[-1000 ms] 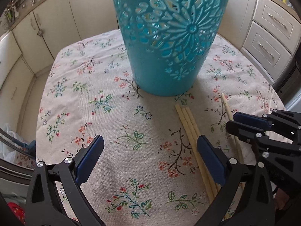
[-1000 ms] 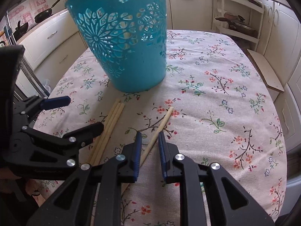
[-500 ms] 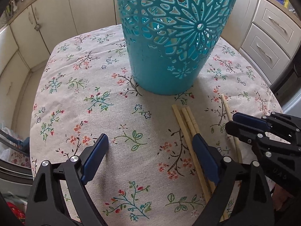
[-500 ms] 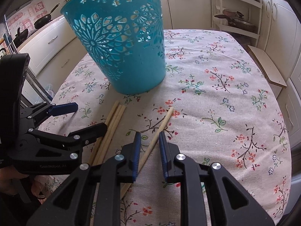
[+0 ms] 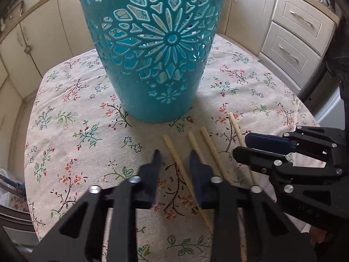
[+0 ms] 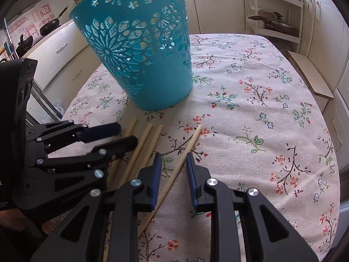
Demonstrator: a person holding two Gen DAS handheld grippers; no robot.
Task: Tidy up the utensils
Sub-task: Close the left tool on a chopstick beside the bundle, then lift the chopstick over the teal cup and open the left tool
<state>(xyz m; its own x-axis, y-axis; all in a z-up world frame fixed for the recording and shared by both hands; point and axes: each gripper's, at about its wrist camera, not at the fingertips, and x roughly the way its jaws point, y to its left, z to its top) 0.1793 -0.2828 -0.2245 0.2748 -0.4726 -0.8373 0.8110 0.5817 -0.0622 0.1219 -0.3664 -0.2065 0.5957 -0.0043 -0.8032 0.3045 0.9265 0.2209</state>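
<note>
A teal cut-out basket [image 5: 157,50] [image 6: 139,56] stands upright on the floral tablecloth. Several pale wooden chopsticks lie in front of it. My left gripper [image 5: 175,159] [image 6: 124,135] straddles the leftmost chopstick [image 5: 176,161], its jaws part open and narrow, not pressing it. Two more chopsticks [image 5: 209,148] lie just right of its right finger. My right gripper [image 6: 173,163] [image 5: 246,144] straddles the separate chopstick [image 6: 185,152] [image 5: 236,128], its jaws narrowly apart around it, low over the cloth.
The round table's cloth [image 6: 261,109] spreads to the right and behind the basket. Cream kitchen cabinets [image 5: 294,28] ring the table. A low wooden shelf board [image 6: 309,74] sits beyond the right edge. Pans hang at the far left [image 6: 48,26].
My left gripper has moved right and narrowed its jaws around the leftmost chopstick, which now lies apart from the other two. My right gripper has stayed over the single chopstick, slightly wider.
</note>
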